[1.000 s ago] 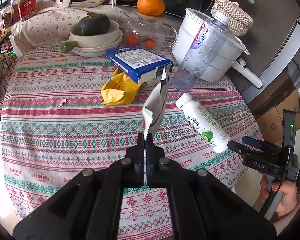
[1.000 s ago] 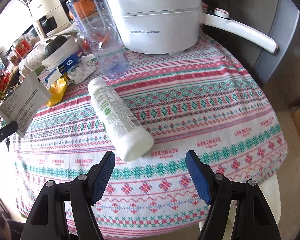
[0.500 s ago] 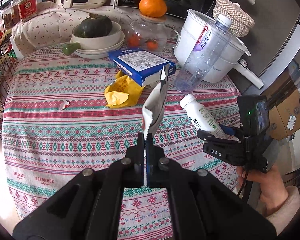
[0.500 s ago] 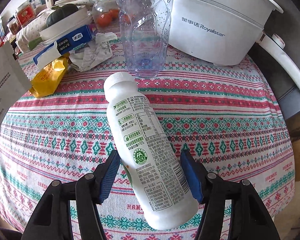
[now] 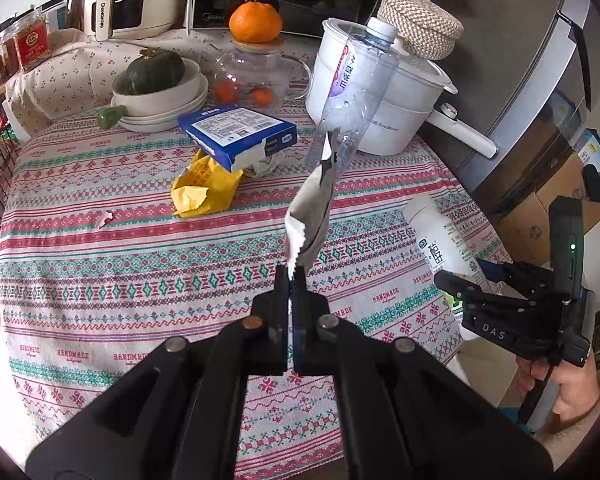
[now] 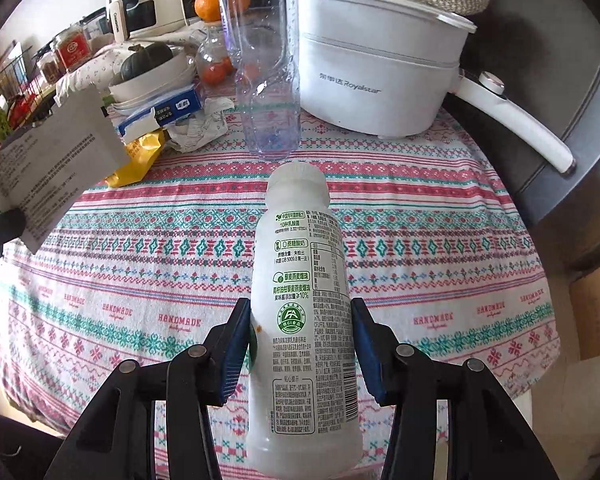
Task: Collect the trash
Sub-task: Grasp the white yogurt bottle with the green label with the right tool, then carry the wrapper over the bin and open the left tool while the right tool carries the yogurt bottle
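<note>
A white yoghurt bottle (image 6: pixel 300 304) is seen lying on its side on the worktop (image 6: pixel 440 264), its cap pointing to 12 o'clock in the right wrist view and its printed body running down between the two blue pads of the right claw (image 6: pixel 300 344). The pads are set at 9 and 3 o'clock of the bottle's lower half, and the jaws are closing on it; the left pad looks to be touching the label, while whether the right pad is in contact cannot be told. In the left wrist view the same bottle (image 5: pixel 440 240) is found at 3 o'clock near the worktop's edge, with the right claw (image 5: pixel 472 280) reaching over it and a hand (image 5: pixel 560 392) gripping the handle below.

A silver-grey foil wrapper (image 5: pixel 312 216) is held upright in the fully shut left claw (image 5: pixel 291 280), pinched at its serrated bottom edge; it is lifted clear of the patterned cloth. From the right wrist view the wrapper (image 6: pixel 52 168) appears at 9 o'clock.

Further out, at 12 o'clock from the yoghurt bottle, a clear empty plastic bottle (image 6: pixel 264 80) stands upright, with a white electric pot (image 6: pixel 380 72) just beside it at 1 o'clock. At 10 o'clock a yellow packet (image 6: pixel 136 160), crumpled paper (image 6: pixel 198 128) and a blue box (image 6: pixel 168 110) are clustered together, the box resting over the packet.
</note>
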Demonstrator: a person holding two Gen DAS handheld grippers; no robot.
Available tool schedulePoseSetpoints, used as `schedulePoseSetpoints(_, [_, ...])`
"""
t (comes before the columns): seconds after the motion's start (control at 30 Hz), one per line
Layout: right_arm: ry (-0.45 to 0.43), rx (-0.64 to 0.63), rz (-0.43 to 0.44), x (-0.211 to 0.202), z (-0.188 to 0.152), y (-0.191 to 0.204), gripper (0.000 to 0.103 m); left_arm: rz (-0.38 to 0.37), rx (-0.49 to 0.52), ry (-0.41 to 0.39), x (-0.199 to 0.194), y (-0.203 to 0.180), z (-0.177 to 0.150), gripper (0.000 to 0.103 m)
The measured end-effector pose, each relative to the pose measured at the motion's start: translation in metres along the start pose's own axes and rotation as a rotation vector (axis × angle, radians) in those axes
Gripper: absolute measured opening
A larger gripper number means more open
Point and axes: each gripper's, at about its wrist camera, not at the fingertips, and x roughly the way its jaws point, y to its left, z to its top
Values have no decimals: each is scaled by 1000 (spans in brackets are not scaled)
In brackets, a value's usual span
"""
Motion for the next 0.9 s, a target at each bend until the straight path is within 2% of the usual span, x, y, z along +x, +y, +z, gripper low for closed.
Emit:
schedulePoseSetpoints(0.27, [-92,153,-3,-83,-54,-64,50,-48,137,-9,-7,-57,-16,1])
schedulePoseSetpoints(0.43, [-135,293,5,-110,-99,-113,50,-102,249,15,0,-108,-33,1])
schedulePoseSetpoints(0.73, [-79,481,-54,-119,-166,-188,50,-239,436,130,25,-216,-73,1])
schedulePoseSetpoints(0.9, [-39,544,-85,-118,-195,-216,50,-276,553,186,46,-270,-104,1])
